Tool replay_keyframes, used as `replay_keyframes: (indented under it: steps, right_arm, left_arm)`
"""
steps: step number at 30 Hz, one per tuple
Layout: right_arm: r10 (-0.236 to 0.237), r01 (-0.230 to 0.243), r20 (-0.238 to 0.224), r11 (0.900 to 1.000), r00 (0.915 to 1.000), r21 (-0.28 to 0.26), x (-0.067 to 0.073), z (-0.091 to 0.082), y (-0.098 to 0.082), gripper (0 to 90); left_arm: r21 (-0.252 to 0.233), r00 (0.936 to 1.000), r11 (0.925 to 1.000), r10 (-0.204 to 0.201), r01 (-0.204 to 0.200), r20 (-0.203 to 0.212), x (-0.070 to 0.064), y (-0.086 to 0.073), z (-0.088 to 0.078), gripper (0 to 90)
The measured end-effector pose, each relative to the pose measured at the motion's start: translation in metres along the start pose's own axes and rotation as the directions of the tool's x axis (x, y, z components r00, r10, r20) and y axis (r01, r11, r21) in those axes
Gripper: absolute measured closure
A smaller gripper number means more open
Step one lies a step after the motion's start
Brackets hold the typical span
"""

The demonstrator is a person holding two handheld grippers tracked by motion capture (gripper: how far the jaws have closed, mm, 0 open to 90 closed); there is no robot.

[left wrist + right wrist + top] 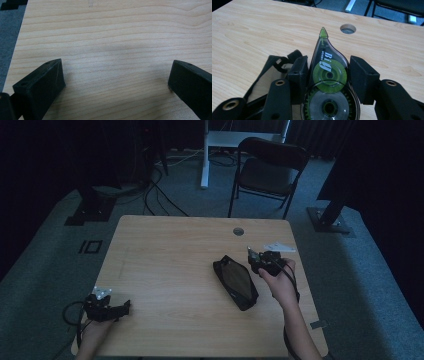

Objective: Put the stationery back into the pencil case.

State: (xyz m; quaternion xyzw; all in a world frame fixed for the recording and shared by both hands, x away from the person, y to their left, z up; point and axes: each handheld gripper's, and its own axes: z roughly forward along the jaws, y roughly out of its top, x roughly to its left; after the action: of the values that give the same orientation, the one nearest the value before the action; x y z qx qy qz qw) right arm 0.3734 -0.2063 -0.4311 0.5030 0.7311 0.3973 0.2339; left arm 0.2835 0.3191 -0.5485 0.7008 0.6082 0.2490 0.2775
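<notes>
We note the right gripper (328, 75) pinching a green correction tape dispenser (327, 75) between its jaws, held above the table (165, 260) just right of the black pouch (236, 282). The left gripper (115, 77) rests spread wide over bare wood at the near left corner.

Glossy clear-plastic correction tape dispenser (328, 82)

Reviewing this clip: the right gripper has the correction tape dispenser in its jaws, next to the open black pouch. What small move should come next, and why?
Probably carry the correction tape dispenser a short way left over the black pouch. The right gripper clamps it between its jaws, held above the table just right of the pouch, whose mouth looks open. The left gripper sits open and idle over bare wood.
</notes>
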Motion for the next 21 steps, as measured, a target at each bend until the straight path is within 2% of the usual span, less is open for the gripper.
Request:
replay_keyframes:
  steps: [6, 12, 21]
  right_arm:
    - [-0.008, 0.008, -0.038, 1.0, 0.9993, 0.004, 0.013, -0.005, -0.001, 50.2]
    - [-0.045, 0.046, -0.068, 0.999, 0.9967, 0.013, 0.03, -0.008, -0.002, 50.2]
    - [-0.063, 0.068, -0.093, 0.996, 0.9937, 0.056, 0.043, 0.004, -0.01, 50.3]
  left_arm:
    - [0.0, 1.0, 1.0, 0.0, 0.0, 0.0, 0.0, 0.0, 0.0, 0.6]
    - [0.0, 1.0, 1.0, 0.0, 0.0, 0.0, 0.0, 0.0, 0.0, 0.6]
    - [0.0, 1.0, 1.0, 0.0, 0.0, 0.0, 0.0, 0.0, 0.0, 0.6]
